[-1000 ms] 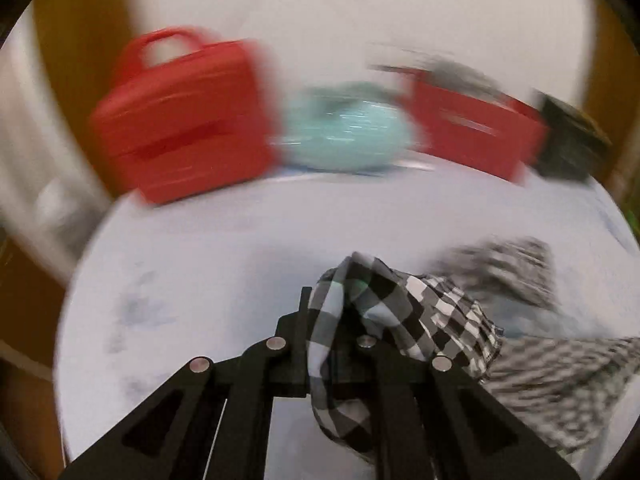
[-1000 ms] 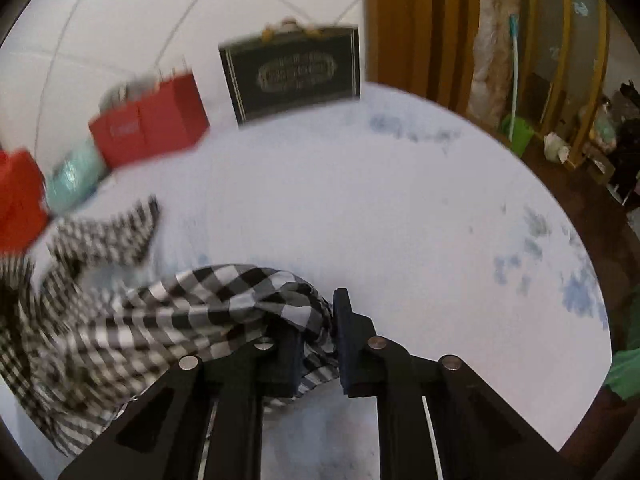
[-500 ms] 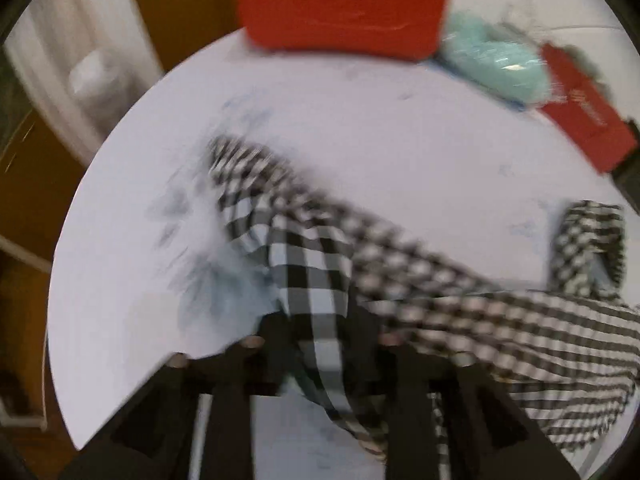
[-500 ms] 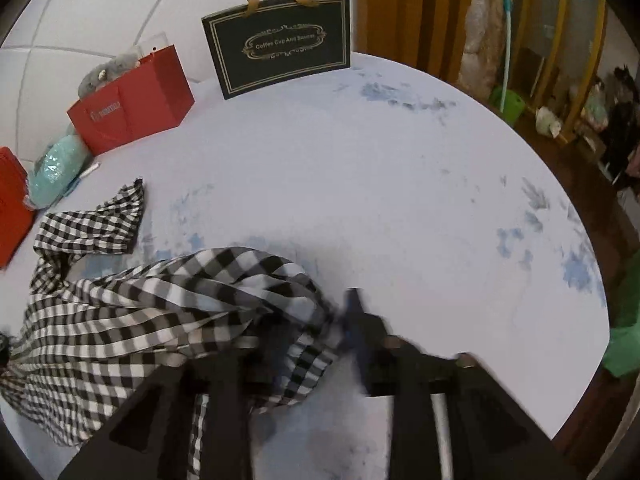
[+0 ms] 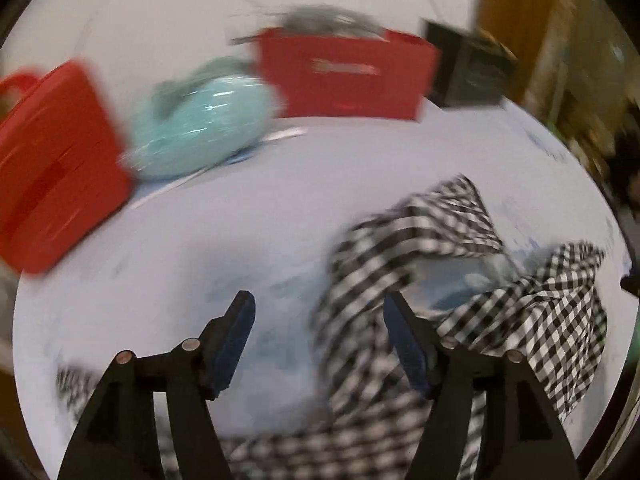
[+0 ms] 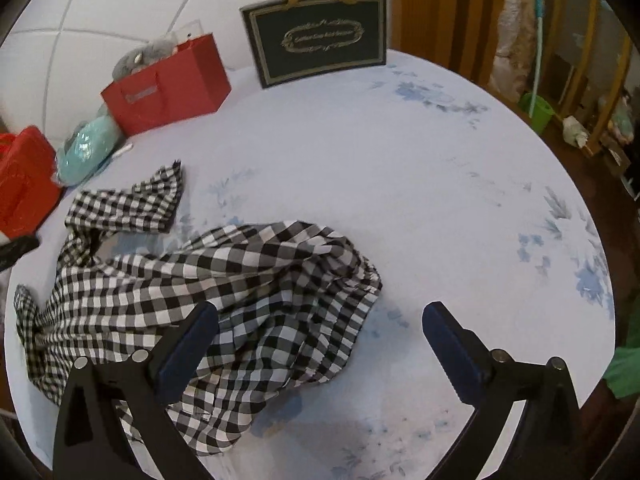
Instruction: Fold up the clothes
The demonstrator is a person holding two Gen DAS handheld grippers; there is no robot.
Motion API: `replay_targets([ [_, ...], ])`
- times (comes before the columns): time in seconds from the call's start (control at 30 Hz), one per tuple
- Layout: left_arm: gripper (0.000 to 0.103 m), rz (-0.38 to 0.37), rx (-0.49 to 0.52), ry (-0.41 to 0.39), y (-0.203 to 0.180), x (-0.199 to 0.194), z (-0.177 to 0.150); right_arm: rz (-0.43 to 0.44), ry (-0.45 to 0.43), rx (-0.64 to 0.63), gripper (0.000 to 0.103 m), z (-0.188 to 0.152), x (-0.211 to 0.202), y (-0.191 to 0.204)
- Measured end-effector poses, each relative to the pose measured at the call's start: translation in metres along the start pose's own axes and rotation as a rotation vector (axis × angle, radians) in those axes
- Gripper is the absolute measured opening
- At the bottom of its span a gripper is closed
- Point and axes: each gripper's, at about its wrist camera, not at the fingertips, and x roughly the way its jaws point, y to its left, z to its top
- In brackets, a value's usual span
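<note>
Checked shirt [image 6: 224,280] lying crumpled at lower left of the table [image 6: 400,184]. Both grippers, left [image 5: 320,320] and right [image 6: 320,324], opening wide, gripping nothing. Looks thin, floppy, light; probably best pinched at a hem or corner, not the bunched middle.

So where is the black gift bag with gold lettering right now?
In the right wrist view, the black gift bag stands at the table's far edge, just right of the red paper bag, against the white wall.
</note>
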Motion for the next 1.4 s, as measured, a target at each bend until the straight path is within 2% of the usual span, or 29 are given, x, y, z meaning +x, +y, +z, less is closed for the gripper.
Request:
replay_targets([
  [0.2, 0.068, 0.018, 0.056, 0.113, -0.019, 0.063, 0.014, -0.024, 0.042, -0.026, 0.103, 0.009, 0.020, -0.004],
  [0.33, 0.066, 0.041, 0.066, 0.150, -0.015, 0.096, 0.017, -0.036, 0.053, -0.046, 0.103, 0.022, 0.036, -0.010],
  [0.37, 0.044, 0.054, 0.064, 0.156, -0.016, 0.101, 0.017, -0.023, 0.061, -0.052, 0.103, 0.025, 0.042, -0.010],
  [0.43, 0.011, 0.074, 0.035, 0.168, -0.012, 0.108, 0.018, 0.009, 0.112, -0.059, 0.103, 0.028, 0.060, -0.008],
  [0.5, 0.009, 0.081, -0.018, 0.155, -0.002, 0.108, 0.023, 0.045, 0.179, -0.064, 0.100, 0.029, 0.082, -0.003],
  [0.53, 0.009, 0.091, -0.046, 0.131, 0.005, 0.102, 0.025, 0.060, 0.209, -0.068, 0.072, 0.029, 0.091, 0.000],
  [0.57, 0.008, 0.113, -0.069, 0.094, 0.014, 0.092, 0.028, 0.062, 0.218, -0.076, 0.023, 0.029, 0.096, 0.006],
  [0.63, 0.008, 0.176, -0.129, 0.001, 0.037, 0.064, 0.037, 0.036, 0.163, -0.108, 0.018, 0.037, 0.090, 0.020],
  [0.67, 0.008, 0.205, -0.179, -0.054, 0.055, 0.044, 0.042, 0.019, 0.098, -0.127, 0.013, 0.046, 0.077, 0.027],
  [0.73, 0.008, 0.251, -0.291, -0.164, 0.091, -0.001, 0.047, 0.008, -0.079, -0.114, 0.012, 0.074, 0.035, 0.032],
  [0.87, 0.008, 0.319, -0.505, -0.369, 0.160, -0.088, 0.037, 0.014, -0.422, -0.079, 0.012, 0.115, -0.068, 0.030],
  [0.9, 0.008, 0.305, -0.541, -0.398, 0.172, -0.100, 0.031, 0.012, -0.480, -0.082, 0.012, 0.119, -0.088, 0.032],
  [0.93, 0.013, 0.281, -0.572, -0.402, 0.184, -0.108, 0.024, 0.020, -0.516, -0.087, 0.013, 0.124, -0.104, 0.033],
  [1.0, 0.017, 0.272, -0.613, -0.387, 0.199, -0.105, 0.014, 0.077, -0.441, -0.087, 0.023, 0.130, -0.100, 0.036],
  [1.03, 0.036, 0.285, -0.615, -0.362, 0.204, -0.096, 0.008, 0.109, -0.387, -0.084, 0.052, 0.131, -0.092, 0.037],
  [1.07, 0.060, 0.297, -0.606, -0.319, 0.206, -0.083, 0.002, 0.133, -0.318, -0.085, 0.086, 0.132, -0.081, 0.038],
  [1.1, 0.064, 0.283, -0.599, -0.270, 0.207, -0.068, -0.004, 0.142, -0.223, -0.091, 0.097, 0.126, -0.059, 0.041],
  [1.13, 0.064, 0.256, -0.602, -0.220, 0.208, -0.054, -0.013, 0.148, -0.149, -0.092, 0.095, 0.115, -0.040, 0.042],
  [1.23, 0.064, 0.210, -0.623, -0.115, 0.207, -0.023, -0.043, 0.162, -0.042, -0.056, 0.094, 0.084, -0.008, 0.035],
  [1.3, 0.064, 0.191, -0.639, -0.086, 0.207, -0.017, -0.062, 0.160, -0.015, -0.016, 0.094, 0.067, 0.001, 0.023],
  [1.4, 0.064, 0.206, -0.674, -0.041, 0.208, -0.018, -0.098, 0.151, 0.008, 0.011, 0.094, 0.050, 0.009, 0.008],
])
